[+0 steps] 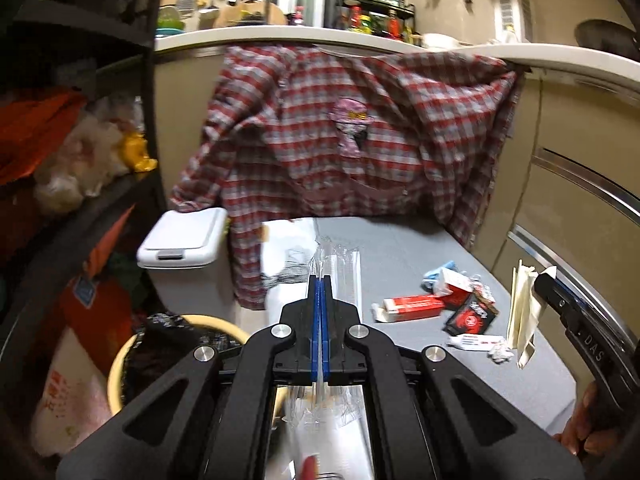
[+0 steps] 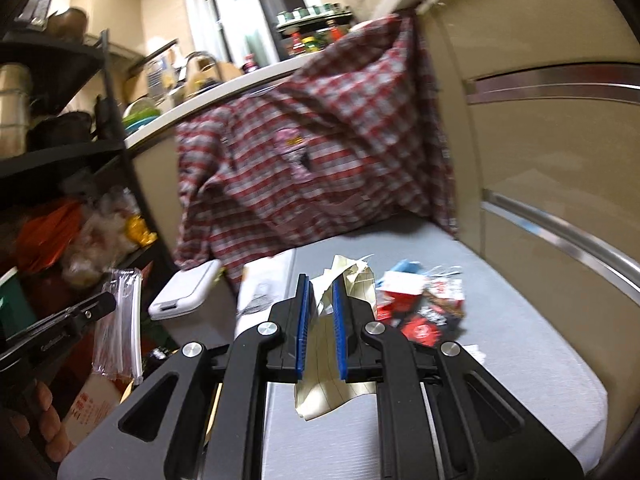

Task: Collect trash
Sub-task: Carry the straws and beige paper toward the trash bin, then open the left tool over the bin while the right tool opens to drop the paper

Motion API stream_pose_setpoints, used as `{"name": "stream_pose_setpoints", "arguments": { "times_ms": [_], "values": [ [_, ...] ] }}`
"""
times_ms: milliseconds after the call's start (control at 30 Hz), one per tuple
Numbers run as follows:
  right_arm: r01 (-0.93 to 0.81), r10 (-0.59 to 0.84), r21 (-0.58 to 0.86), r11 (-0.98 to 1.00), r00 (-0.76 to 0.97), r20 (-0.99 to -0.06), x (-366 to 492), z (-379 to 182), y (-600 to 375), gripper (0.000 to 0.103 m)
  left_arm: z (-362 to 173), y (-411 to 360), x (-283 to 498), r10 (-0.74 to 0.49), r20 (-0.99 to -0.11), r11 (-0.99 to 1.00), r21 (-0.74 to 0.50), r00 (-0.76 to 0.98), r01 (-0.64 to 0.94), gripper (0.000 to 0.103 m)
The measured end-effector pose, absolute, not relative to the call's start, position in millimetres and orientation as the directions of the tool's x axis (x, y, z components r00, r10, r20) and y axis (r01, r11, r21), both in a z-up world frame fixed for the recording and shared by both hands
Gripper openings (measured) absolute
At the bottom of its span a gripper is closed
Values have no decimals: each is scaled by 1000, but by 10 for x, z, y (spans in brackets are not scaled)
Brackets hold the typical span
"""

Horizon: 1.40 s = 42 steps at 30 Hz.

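Your left gripper is clamped on the clear crinkly plastic wrapper, your right gripper pinches the cream lined paper scrap. Carry both over the tabletop's left edge to the white lidded bin; lid looks closed, so nudge it first.

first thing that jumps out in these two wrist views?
The red plaid shirt draped from the counter edge fills the middle of both views, hanging down to the grey table. Each gripper grips trash: the left gripper is shut on a clear plastic sleeve, the right gripper on crumpled cream paper. Red-and-white wrappers litter the table; a white lidded bin stands left of it.
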State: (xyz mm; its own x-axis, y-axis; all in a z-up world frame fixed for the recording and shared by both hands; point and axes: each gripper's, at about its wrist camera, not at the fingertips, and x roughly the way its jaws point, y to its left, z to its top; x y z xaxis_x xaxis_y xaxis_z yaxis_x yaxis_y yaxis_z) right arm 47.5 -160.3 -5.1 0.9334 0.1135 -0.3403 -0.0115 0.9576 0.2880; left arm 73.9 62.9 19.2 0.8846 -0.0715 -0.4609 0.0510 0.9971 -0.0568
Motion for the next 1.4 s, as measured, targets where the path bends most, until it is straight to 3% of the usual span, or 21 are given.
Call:
{"name": "stream_pose_setpoints", "arguments": {
  "times_ms": [533, 1067, 1400],
  "values": [
    [-194, 267, 209, 959, 869, -417, 790, -228, -538, 12, -15, 1693, 821, 99, -509, 982, -89, 855, -167, 0],
    [-353, 394, 176, 919, 818, -418, 1161, -237, 444, 12, -149, 2148, 923, 218, -538, 958, -40, 814, -284, 1],
    [-405, 434, 170, 899, 763, -479, 1403, -410, 826, 12, -288, 2360, 1058, 288, -572, 933, -13, 768, -360, 0]
  ]
}}
